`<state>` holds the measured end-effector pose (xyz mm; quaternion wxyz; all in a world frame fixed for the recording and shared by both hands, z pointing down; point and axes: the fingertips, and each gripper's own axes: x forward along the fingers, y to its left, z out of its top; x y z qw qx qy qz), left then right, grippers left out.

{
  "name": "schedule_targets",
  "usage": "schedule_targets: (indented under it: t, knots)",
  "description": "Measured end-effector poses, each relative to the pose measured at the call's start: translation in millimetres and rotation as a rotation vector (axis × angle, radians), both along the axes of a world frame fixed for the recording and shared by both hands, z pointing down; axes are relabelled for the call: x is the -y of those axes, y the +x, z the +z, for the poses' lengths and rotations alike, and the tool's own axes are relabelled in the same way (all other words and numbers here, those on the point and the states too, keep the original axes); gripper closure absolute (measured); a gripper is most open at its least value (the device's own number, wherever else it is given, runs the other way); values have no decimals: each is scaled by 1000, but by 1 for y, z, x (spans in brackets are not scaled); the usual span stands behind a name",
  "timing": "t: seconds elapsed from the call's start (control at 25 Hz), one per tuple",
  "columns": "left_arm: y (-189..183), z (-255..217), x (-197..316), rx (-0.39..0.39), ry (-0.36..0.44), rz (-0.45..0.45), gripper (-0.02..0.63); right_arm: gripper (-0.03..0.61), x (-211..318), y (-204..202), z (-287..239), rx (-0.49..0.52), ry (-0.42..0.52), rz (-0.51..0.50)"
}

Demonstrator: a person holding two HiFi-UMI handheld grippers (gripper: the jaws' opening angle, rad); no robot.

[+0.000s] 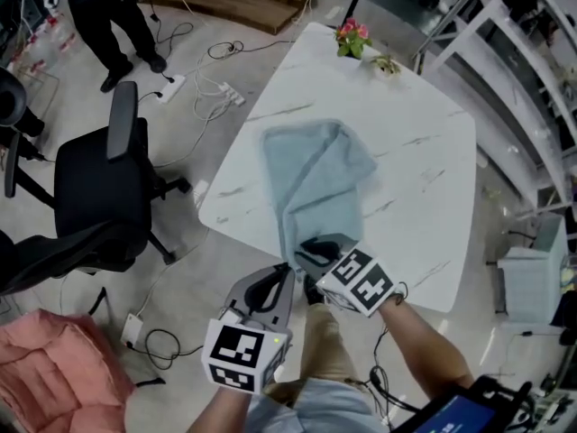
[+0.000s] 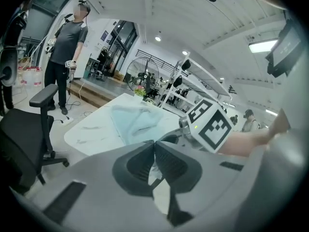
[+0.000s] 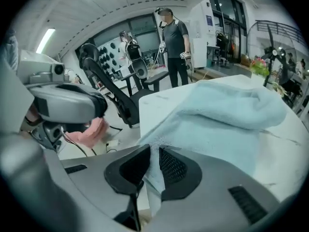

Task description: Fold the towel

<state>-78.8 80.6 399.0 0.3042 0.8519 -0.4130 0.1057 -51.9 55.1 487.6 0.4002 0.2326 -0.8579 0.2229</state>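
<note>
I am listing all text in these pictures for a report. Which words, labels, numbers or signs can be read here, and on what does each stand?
No text can be read anywhere.
Left cube on the left gripper, right cube on the right gripper: only black-and-white squares, no letters.
Blue screen: blurred.
Wall poster: too small.
Towel: no label shows.

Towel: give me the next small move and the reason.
Probably draw the two grippers apart along the near edge. The left gripper and right gripper both seem to pinch the towel close together, so it lies bunched and narrowed over the table's near edge. Spreading should flatten it for folding.
</note>
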Motion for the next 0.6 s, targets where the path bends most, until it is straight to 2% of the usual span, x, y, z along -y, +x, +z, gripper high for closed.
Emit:
schedule_targets:
  t: [0.12,0.24,0.32,0.36,0.48,0.6]
  knots:
    - [16,2,7,7,-11,14,603,494,9,20,-41,87,-31,-47]
    - [38,4,15,33,-16,32,603,473,53,76,-82,159,-1,59]
    - [51,15,20,52,-43,31,603,369,88,115,-88,150,25,131]
    - [56,23,21,63,-60,28,603,362,103,129,-85,146,26,159]
    - [62,47,28,110,-99,9,603,355,128,145,-71,204,-48,211]
    - [62,67,31,120,-154,-8,603,288,140,138,-59,302,-150,215]
